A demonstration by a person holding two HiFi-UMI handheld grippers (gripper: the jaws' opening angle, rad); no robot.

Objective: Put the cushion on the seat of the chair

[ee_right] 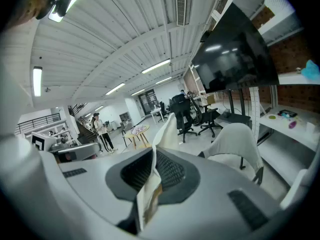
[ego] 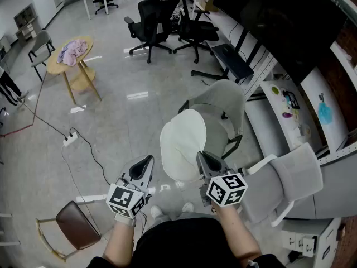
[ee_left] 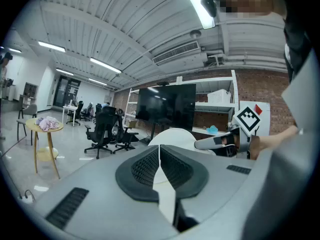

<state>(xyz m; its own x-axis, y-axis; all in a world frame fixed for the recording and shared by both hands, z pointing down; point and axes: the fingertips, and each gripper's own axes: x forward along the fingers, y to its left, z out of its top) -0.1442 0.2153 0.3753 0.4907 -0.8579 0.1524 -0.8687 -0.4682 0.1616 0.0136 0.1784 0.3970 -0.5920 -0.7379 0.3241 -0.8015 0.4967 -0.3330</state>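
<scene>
Right gripper (ego: 202, 158) is clenched on the edge of the round cream fabric cushion (ego: 181, 141). In the right gripper view the pads (ee_right: 167, 171) pinch a fold of it, and the fabric (ee_right: 167, 129) sticks up past the jaws.

The cushion is up in the air, standing roughly on edge, in front of the pale grey shell chair with dark legs (ego: 226, 102). It is not on the seat. In the head view it overlaps the chair's near side. In the right gripper view the chair (ee_right: 235, 141) sits just right of the cushion.

Left gripper (ego: 146, 162) is just left of the cushion, and contact can't be confirmed. In its own view (ee_left: 159, 156) the jaws are together with only a thin slit between them and nothing gripped. The cushion (ee_left: 175, 134) and right gripper (ee_left: 215, 143) show beyond them.

Both grippers are low in the head view, and the person's 2 forearms are visible.

Around them:
- a round wooden table (ego: 83, 43) with a pink cloth (ego: 71, 52), far left
- black office chairs (ego: 148, 27) at the back
- a large dark screen on a stand (ego: 268, 15), upper right
- a white padded chair (ego: 290, 180) on the right
- a brown-seated chair (ego: 78, 223), lower left
- a white power strip with a cable (ego: 70, 139) on the glossy floor
</scene>
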